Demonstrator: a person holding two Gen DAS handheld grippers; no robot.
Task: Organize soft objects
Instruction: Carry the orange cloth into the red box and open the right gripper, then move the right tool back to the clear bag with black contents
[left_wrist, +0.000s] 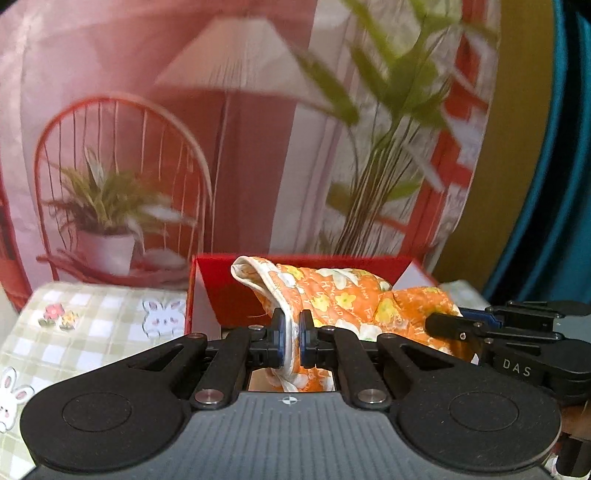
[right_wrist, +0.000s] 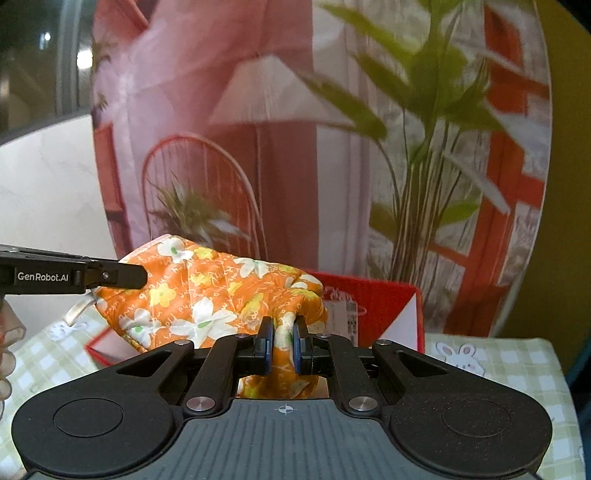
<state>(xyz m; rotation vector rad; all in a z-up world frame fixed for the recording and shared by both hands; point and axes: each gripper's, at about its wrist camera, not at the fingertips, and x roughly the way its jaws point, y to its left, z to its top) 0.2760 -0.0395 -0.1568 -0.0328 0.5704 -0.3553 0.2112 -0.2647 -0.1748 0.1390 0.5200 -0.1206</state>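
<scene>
Orange floral cloth (left_wrist: 343, 299) hung above the red box (left_wrist: 229, 291), pinched by left gripper (left_wrist: 291, 341) and right gripper (right_wrist: 282, 345) — both clamped on its edges; box interior hidden, backdrop blurred.

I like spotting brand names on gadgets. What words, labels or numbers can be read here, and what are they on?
"DAS": on the right gripper, its black body, seen from the left wrist.
"GenRobot.AI": on the left gripper, seen from the right wrist.
Script on the orange floral cloth: too small to read.
Printing on the red box: blurred.
</scene>
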